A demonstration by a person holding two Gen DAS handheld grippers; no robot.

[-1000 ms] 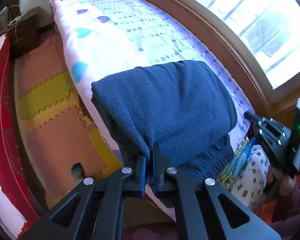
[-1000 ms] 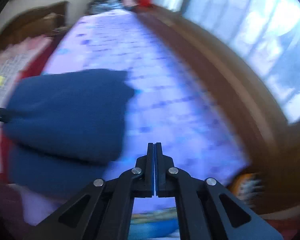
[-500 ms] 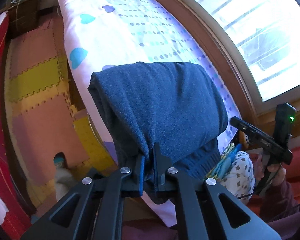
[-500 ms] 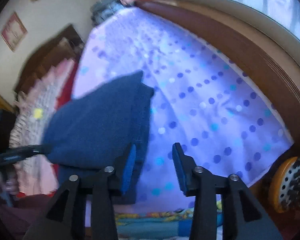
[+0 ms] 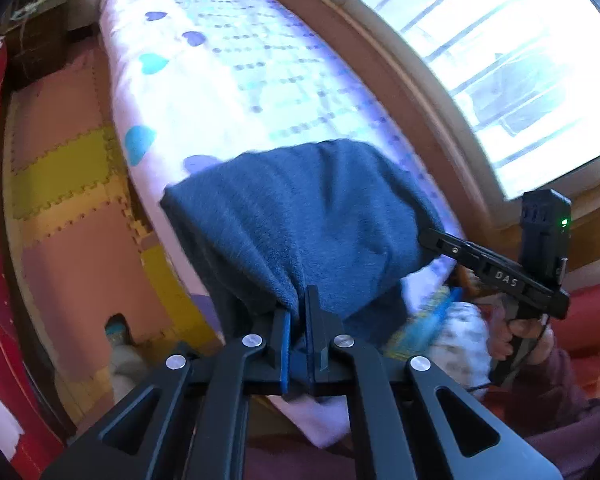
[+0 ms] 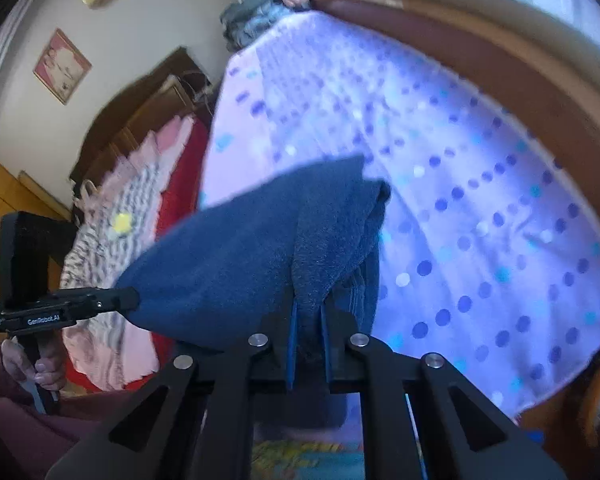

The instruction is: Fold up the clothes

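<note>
- Left wrist view: the left gripper [image 5: 298,328] is nearly shut, its jaws pinched on a bunched corner of the blue garment [image 5: 300,216], which hangs lifted over the near end of the bed [image 5: 228,52].
- The bite looks shallow, only a ridge of thick fleecy cloth between the pads; a sharp tug or swing could pull the corner free and undo the fold.
- The right gripper [image 5: 432,238] meets the garment's far corner, so the cloth is stretched between the two; if the hands part too far, one grip may slip.
- Open room: the dotted sheet beyond the garment is bare and wide. The bed's left edge drops to the foam floor mat [image 5: 68,184], so a laydown drifting that way would leave cloth hanging off. The window frame [image 5: 432,92] bounds the right side.
- Right wrist view: the right gripper [image 6: 308,320] is closing, and a fold of the blue garment [image 6: 260,248] is already between its pads.
- Several layers are bunched there; an uneven catch could let an inner layer slide out and skew the fold.
- The left gripper [image 6: 128,298] holds the opposite corner at the left.
- Open room: the sheet spreads clear ahead and right, up to the wooden bed rail [image 6: 480,52]. A pile of clothes [image 6: 256,16] sits at the far end, well apart.
</note>
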